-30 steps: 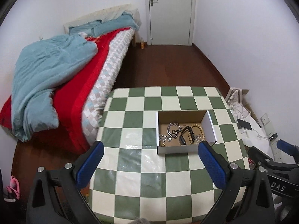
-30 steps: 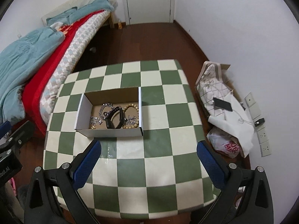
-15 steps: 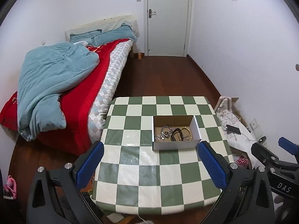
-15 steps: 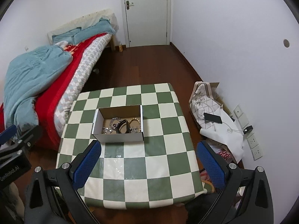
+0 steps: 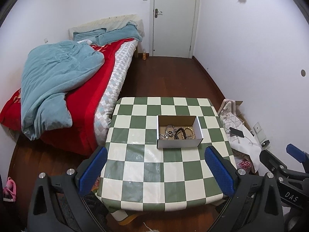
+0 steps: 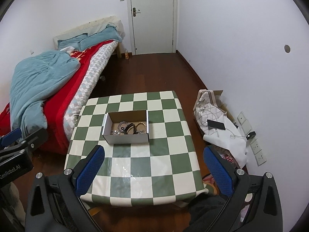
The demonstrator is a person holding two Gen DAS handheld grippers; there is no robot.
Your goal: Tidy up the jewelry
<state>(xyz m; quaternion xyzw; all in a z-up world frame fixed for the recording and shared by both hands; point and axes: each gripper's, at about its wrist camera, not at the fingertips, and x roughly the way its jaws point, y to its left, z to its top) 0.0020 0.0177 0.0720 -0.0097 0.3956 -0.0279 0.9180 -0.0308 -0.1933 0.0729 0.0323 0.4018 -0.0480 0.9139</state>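
Jewelry sits jumbled inside the box, both grippers wide and empty well short of it, so reaching down in looks next.

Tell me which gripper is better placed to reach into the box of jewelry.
Marginally the right gripper: the white cardboard box lies more centrally ahead of it. Both are open and back from it.
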